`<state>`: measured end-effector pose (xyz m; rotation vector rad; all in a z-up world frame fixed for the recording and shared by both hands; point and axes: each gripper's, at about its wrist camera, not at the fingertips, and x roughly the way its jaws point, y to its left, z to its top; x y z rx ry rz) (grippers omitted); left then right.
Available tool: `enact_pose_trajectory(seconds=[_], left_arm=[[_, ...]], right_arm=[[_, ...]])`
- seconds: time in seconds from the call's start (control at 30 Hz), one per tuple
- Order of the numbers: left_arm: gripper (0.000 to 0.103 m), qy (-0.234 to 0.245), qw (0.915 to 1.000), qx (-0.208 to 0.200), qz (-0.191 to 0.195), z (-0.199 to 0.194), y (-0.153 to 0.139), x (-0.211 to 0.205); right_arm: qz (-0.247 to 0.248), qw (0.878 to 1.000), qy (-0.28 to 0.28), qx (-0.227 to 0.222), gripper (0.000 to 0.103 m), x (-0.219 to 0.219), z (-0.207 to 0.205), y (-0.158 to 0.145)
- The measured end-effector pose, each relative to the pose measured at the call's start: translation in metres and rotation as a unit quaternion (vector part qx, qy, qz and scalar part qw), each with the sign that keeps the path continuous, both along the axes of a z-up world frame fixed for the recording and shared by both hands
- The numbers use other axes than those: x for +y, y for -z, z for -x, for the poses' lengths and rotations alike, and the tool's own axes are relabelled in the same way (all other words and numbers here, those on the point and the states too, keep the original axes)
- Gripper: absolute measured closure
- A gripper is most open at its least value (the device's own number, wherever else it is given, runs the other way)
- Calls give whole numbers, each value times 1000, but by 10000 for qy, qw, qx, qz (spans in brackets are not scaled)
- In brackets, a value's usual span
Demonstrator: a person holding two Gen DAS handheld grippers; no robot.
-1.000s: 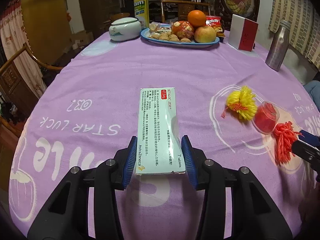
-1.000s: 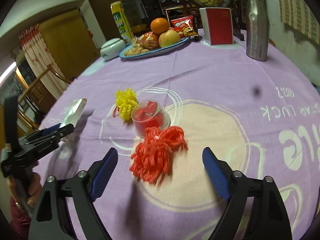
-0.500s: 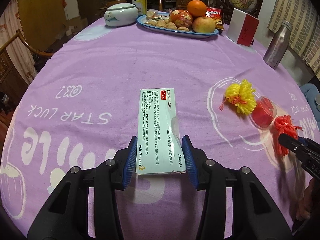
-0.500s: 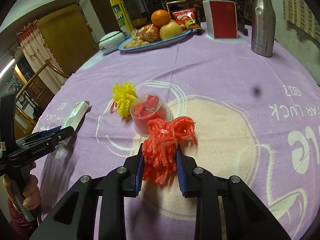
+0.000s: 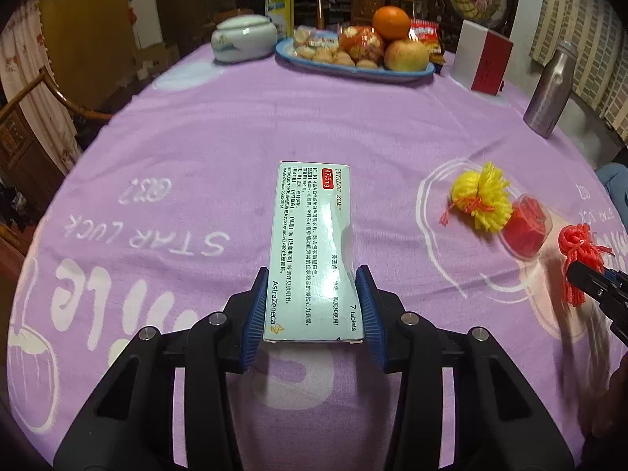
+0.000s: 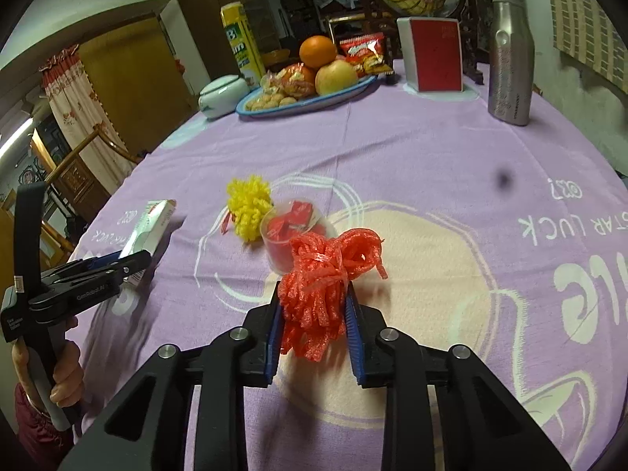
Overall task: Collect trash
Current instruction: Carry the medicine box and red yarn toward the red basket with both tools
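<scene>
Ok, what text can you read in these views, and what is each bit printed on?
"AstraZeneca", "47.5mg", "7 tablets", "BETALOC ZOK": medicine box, held by the left gripper.
Chinese print on the box: too small to read.
"STAR LUCK": purple tablecloth.
"GenRobot.AI": side of the left gripper, in the right wrist view.
Yellow carton: big "B", rest unclear.
Snack packet: blurred.
Red net, in the right gripper: none.
</scene>
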<state>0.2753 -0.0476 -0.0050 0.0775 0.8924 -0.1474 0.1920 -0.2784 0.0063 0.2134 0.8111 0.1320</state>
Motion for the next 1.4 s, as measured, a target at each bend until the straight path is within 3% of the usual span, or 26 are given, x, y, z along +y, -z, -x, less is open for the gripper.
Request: enact_pose_trajectory(seconds=[0.1, 0.27, 0.4, 0.77, 1.07, 1.4], left_arm=[[58, -49, 9996, -284, 76, 8, -11, 2], [59, -61, 9990, -257, 365, 28, -27, 4], [59, -54, 9983, -502, 299, 56, -50, 7], [59, -181, 9939, -1038, 330, 126, -85, 32], [59, -595, 9885, -1347, 339, 189, -96, 86], [59, -1303, 9800, -1457, 384, 246, -87, 168]], right_arm=[[82, 9998, 44, -187, 74, 0, 5, -5], [-249, 9992, 73, -304, 74, -8, 12, -10], [-554, 9977, -58, -379, 74, -6, 24, -17], [-531, 9931, -471, -931, 75, 24, 73, -53], [-467, 9863, -983, -1236, 75, 68, 113, -76], [-246, 9749, -1772, -1328, 74, 149, 139, -90]])
